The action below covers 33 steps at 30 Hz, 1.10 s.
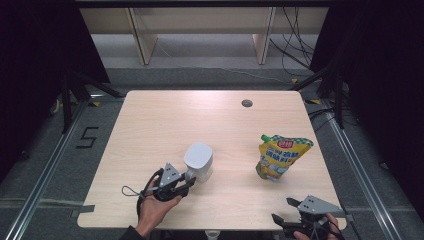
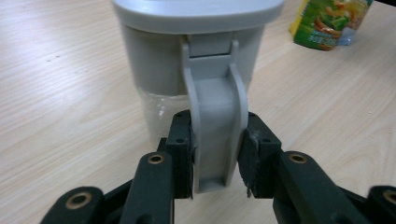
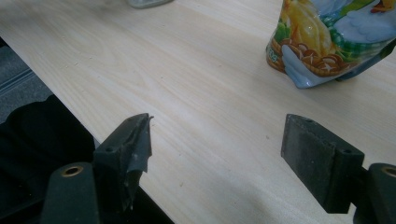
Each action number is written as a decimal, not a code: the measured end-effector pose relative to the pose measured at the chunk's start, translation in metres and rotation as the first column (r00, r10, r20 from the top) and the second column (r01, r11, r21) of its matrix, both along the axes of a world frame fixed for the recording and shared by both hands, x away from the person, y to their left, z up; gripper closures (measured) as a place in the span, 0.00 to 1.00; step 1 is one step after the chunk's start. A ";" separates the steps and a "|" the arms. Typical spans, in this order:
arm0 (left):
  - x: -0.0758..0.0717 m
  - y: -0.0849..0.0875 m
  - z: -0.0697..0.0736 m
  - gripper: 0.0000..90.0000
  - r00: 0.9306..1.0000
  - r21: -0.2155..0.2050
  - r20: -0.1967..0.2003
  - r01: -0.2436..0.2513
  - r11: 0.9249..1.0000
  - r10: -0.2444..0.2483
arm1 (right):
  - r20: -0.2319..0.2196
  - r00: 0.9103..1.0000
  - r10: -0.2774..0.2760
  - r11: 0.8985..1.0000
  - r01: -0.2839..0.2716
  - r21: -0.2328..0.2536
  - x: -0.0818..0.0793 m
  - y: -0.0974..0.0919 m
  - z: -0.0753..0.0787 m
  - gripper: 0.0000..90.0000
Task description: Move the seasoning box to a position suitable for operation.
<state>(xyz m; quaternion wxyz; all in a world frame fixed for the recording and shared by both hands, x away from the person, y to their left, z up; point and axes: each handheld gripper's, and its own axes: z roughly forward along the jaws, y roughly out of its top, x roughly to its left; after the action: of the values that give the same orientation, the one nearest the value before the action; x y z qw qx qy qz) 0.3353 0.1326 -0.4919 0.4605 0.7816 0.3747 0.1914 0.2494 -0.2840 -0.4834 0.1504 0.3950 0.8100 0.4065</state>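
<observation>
Jug handle (image 2: 215, 130), lower centre of frame, is clamped between the left tongs (image 2: 215, 156). Right tongs (image 3: 217, 154) stand open over the desk (image 3: 196, 93). A shallow grip may let the jug (image 1: 198, 161) swing or slip.

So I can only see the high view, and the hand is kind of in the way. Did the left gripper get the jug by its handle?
Observer: Yes. In the left gripper view, the left gripper has its jaws pressed on both sides of the grey handle of the jug.
Operator: Is the jug grey all the way down?
Observer: No. Below the grey top part, its wall looks see-through.
Operator: And is the right gripper holding anything?
Observer: No. The right gripper has its jaws wide apart, with only bare table between them. The pouch stands ahead of them, untouched.
</observation>
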 end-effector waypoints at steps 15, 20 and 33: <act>0.020 0.022 -0.003 0.76 0.997 0.019 0.007 -0.081 0.996 0.081 | -0.007 1.000 0.005 1.000 -0.005 0.010 0.000 0.002 0.000 0.28; 0.025 0.036 -0.005 0.75 0.990 0.017 0.007 -0.140 0.990 0.140 | 0.028 0.999 0.029 1.000 -0.029 0.004 0.002 0.000 0.001 0.28; 0.020 0.031 -0.007 0.78 0.998 0.041 0.038 -0.045 0.998 0.044 | 0.015 1.000 0.009 1.000 -0.009 0.011 0.000 0.000 0.001 0.28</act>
<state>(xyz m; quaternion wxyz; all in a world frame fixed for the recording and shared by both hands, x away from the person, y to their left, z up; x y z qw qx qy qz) 0.3557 0.1634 -0.4988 0.4465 0.7788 0.3794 0.2240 0.2498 -0.2844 -0.4821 0.1523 0.3891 0.8085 0.4144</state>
